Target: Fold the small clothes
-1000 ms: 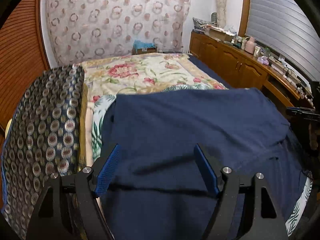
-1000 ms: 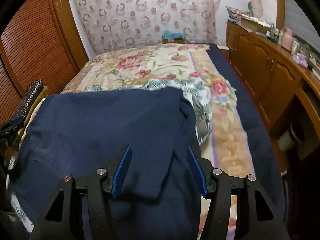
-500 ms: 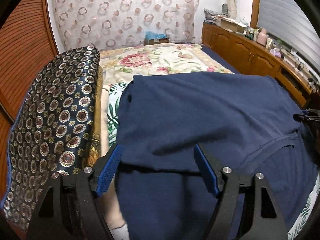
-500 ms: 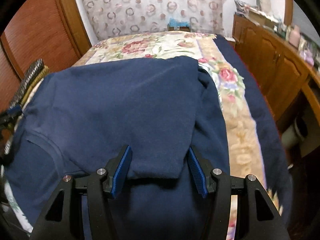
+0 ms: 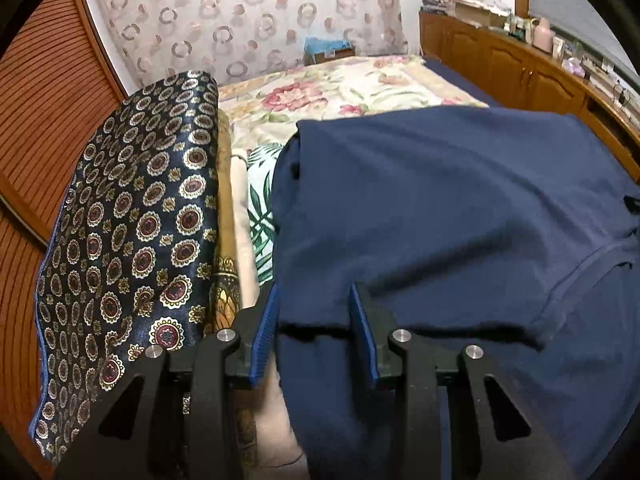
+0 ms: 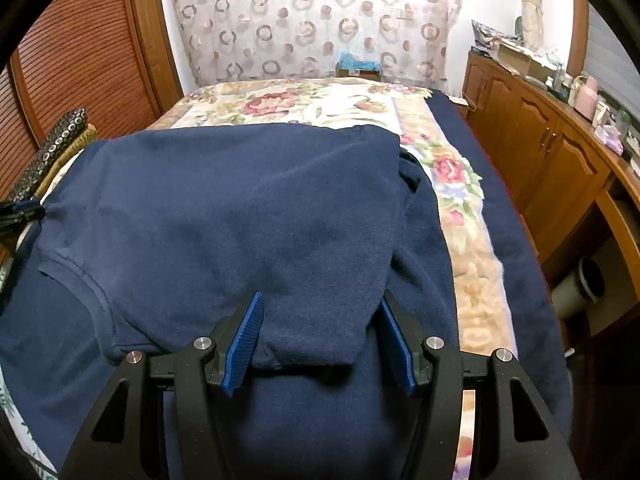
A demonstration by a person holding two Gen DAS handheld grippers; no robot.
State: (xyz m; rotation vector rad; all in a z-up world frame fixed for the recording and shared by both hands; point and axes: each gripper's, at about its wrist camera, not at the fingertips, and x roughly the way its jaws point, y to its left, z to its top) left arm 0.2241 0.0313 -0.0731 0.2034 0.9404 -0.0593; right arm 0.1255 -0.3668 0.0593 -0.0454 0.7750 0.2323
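Note:
A navy blue garment (image 5: 460,216) lies spread on the flowered bed, its upper layer folded toward me; it also fills the right wrist view (image 6: 240,216). My left gripper (image 5: 314,316) has its blue pads partly closed around the near left edge of the folded layer, with a gap still showing. My right gripper (image 6: 320,332) is open, and the near right corner flap of the garment lies between its pads. The left gripper's tip shows at the left edge of the right wrist view (image 6: 20,212).
A dark medallion-patterned cloth (image 5: 132,240) is piled at the bed's left side. The flowered bedspread (image 6: 320,100) stretches beyond the garment. A wooden cabinet (image 6: 560,168) with clutter runs along the right. A slatted wooden door (image 6: 76,60) stands left.
Both grippers have come closer and lower over the garment's near edge. The left gripper's pads have narrowed around the fold. The right gripper stays open.

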